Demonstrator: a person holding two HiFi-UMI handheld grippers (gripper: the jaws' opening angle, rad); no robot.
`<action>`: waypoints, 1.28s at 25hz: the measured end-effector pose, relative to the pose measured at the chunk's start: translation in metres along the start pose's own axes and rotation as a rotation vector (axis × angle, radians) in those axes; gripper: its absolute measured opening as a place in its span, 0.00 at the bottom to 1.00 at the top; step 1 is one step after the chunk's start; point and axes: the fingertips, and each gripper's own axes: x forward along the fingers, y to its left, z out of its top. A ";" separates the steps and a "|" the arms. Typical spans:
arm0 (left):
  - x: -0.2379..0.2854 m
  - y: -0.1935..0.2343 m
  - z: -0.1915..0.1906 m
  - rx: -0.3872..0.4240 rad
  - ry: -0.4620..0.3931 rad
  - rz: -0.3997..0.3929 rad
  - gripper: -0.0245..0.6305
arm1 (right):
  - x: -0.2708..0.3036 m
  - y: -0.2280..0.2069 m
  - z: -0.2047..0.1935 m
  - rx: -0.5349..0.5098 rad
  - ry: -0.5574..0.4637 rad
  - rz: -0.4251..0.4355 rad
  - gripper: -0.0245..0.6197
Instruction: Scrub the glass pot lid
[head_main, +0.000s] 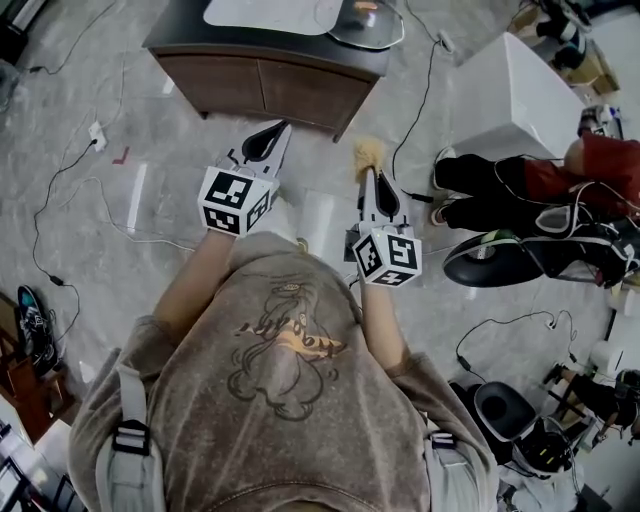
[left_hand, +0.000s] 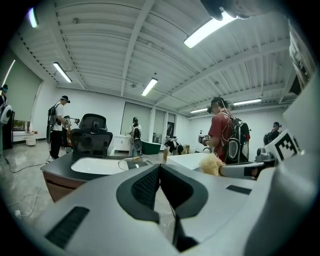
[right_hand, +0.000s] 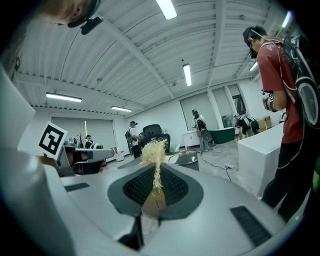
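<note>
- Currently a person stands on the grey floor just short of a dark wooden table (head_main: 270, 85), with a gripper in each hand, both held out roughly level towards it.
- The left gripper (head_main: 280, 130) has its jaws pressed together with nothing between them; in the left gripper view the dark pads meet in a single seam.
- The right gripper (head_main: 366, 172) is clamped on a straw-coloured scrubber (head_main: 368, 152). The fibres run up between the pads and spread into a frayed tuft beyond the jaw tips.
- The two grippers sit side by side and apart, the left one slightly farther out than the right.
- The glass pot lid (head_main: 367, 22) lies flat on the tabletop at the far right corner, just to the right of a white basin (head_main: 265, 12). It is well apart from both grippers, and neither touches it.
- A white box (head_main: 520, 90) stands on the floor to the right of the table, and a person in a red top (head_main: 600, 165) is at its near right side.
- Thin cables (head_main: 60, 190) trail over the floor on the left.
- Farther off, the left gripper view shows a black office chair (left_hand: 92, 134) behind the table and several people standing along the far wall.
</note>
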 end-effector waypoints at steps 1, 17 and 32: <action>-0.001 -0.002 0.001 0.002 -0.005 0.000 0.06 | -0.002 0.000 0.000 0.001 -0.004 0.001 0.10; 0.107 0.042 0.013 -0.021 0.002 -0.039 0.06 | 0.087 -0.046 0.014 0.001 0.024 -0.012 0.10; 0.247 0.118 0.049 -0.024 0.028 -0.078 0.06 | 0.237 -0.104 0.067 -0.001 0.018 -0.042 0.10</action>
